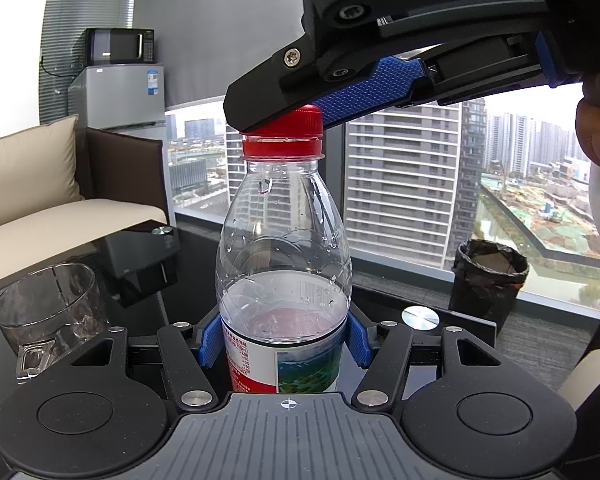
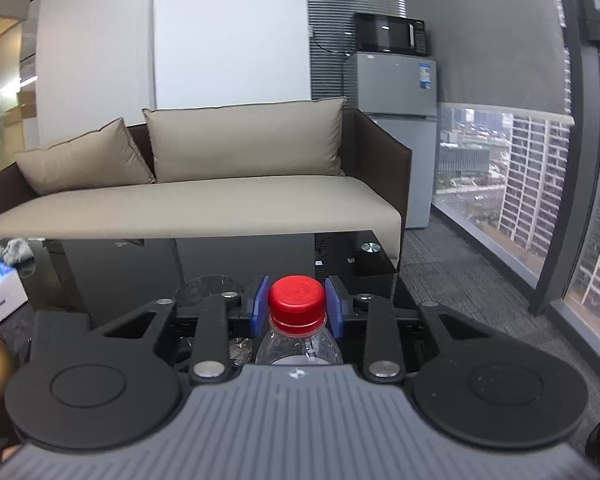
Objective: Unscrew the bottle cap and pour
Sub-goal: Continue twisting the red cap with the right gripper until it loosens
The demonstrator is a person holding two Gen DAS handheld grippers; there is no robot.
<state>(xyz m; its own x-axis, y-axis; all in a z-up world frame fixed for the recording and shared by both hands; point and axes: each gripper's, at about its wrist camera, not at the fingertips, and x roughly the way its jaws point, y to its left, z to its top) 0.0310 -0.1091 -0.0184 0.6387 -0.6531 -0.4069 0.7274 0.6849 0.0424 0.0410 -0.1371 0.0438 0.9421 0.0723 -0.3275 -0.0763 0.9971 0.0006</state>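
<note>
You are working on a dark glass tabletop (image 1: 148, 248) in an office lounge, a beige sofa (image 1: 40, 200) behind it and a tall window onto tower blocks to the side.

From the left wrist camera, your left hand-held gripper (image 1: 284, 340) has its blue pads pressed against both sides of the bottle (image 1: 284, 248) at the label, clamping it upright so the body cannot spin while the top is turned. The water stands at about the top of the label, so the bottle is roughly half full. The empty glass (image 1: 48, 312) waits on the tabletop just to the left, near enough for a short tilt when you pour. Above, your right hand-held gripper (image 1: 300, 120) comes in from the right and sits over the red cap (image 1: 286, 128).

From the right wrist camera, the cap (image 2: 297, 298) lies between the two blue pads, the jaws narrowed around it. The pads look to be touching its sides (a thin gap on the left may only be shadow), so I judge the grip made but cannot be sure. The cap appears to be seated on the neck, so unscrewing is the step in hand.
</note>
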